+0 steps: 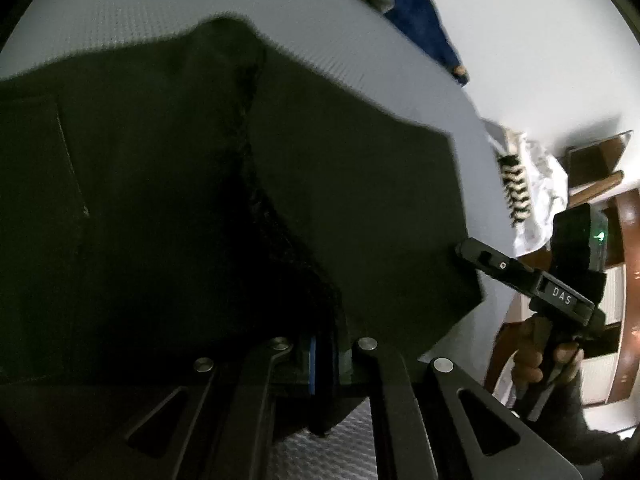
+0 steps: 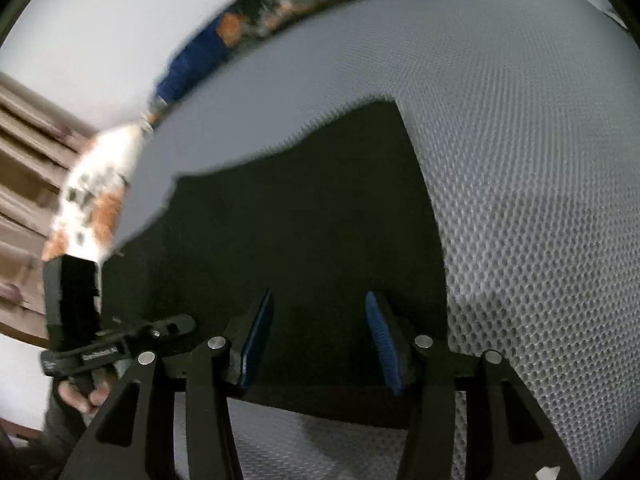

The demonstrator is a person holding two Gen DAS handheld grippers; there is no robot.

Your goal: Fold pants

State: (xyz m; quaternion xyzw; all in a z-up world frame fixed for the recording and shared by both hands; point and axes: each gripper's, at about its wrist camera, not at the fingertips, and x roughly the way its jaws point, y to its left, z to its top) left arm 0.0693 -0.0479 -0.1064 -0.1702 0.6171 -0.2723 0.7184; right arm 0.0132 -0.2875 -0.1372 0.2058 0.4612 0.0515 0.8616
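One grey mesh-textured mattress surface, the largest item, spans both views and carries everything else.

One pair of dark pants, spread flat on that surface; a centre seam and a back pocket outline show in the left wrist view, and in the right wrist view the dark cloth fills the lower middle with one squared corner toward the far side.

One white wall beyond the mattress edge, with brown wooden furniture against it.

One blue-and-orange patterned cloth along the far edge of the mattress, well apart from the pants; blurred.

One white patterned cloth heap at the side of the mattress, near the pants' edge.

Left gripper: fingers drawn close together with the near edge of the pants between them, clamped on the fabric.

Right gripper: blue pads stand apart, spread wide over the near edge of the pants, nothing held. In the left wrist view its tip touches the pants' side edge, and the person's hand grips its handle.
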